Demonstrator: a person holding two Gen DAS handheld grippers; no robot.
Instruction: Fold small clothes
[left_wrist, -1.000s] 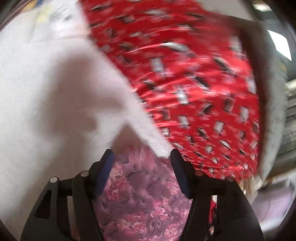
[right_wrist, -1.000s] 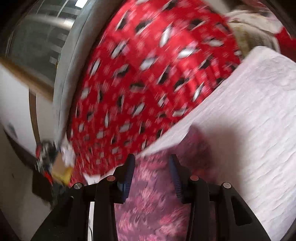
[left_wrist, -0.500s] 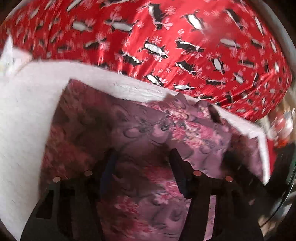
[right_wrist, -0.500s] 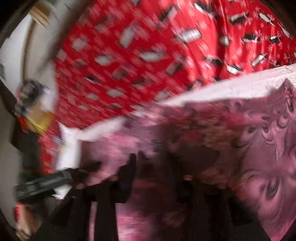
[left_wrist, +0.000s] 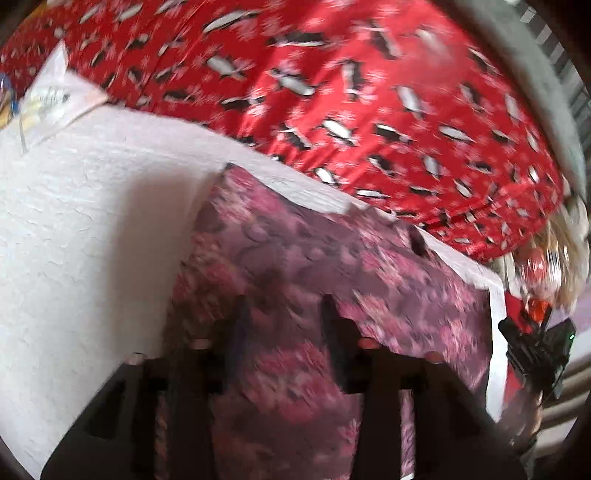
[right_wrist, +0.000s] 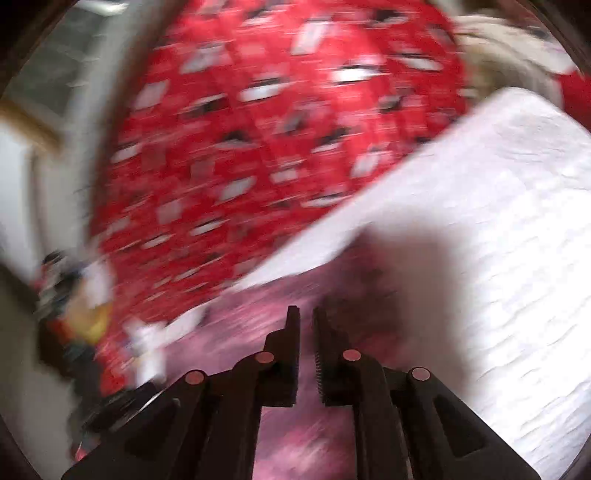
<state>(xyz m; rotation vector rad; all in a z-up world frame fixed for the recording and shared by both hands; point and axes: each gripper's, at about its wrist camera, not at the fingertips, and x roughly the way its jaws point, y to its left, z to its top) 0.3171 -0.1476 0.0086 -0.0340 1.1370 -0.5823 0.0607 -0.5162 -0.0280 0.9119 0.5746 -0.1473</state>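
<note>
A pink and purple floral cloth (left_wrist: 332, 266) lies spread on a white textured mat (left_wrist: 92, 221), which rests on a red penguin-print blanket (left_wrist: 332, 92). My left gripper (left_wrist: 284, 302) hovers over the cloth's near part with its jaws well apart; the blurred view shows only the lying cloth in the gap. In the right wrist view the same cloth (right_wrist: 295, 443) lies under my right gripper (right_wrist: 306, 310). Its jaws are opening from a narrow gap, and nothing is pinched between them. The white mat (right_wrist: 498, 221) runs off to the right, the red blanket (right_wrist: 277, 129) behind.
A pale printed packet (left_wrist: 55, 92) lies at the mat's far left corner. A black device (left_wrist: 535, 347) sits past the mat's right edge. Blurred clutter (right_wrist: 81, 314) shows at the left of the right wrist view. A grey edge (left_wrist: 554, 92) borders the blanket.
The left view has rolled and slid from the cloth's corner to over its spread body. The right gripper's jaws have narrowed, and its view swung across the cloth and back.
</note>
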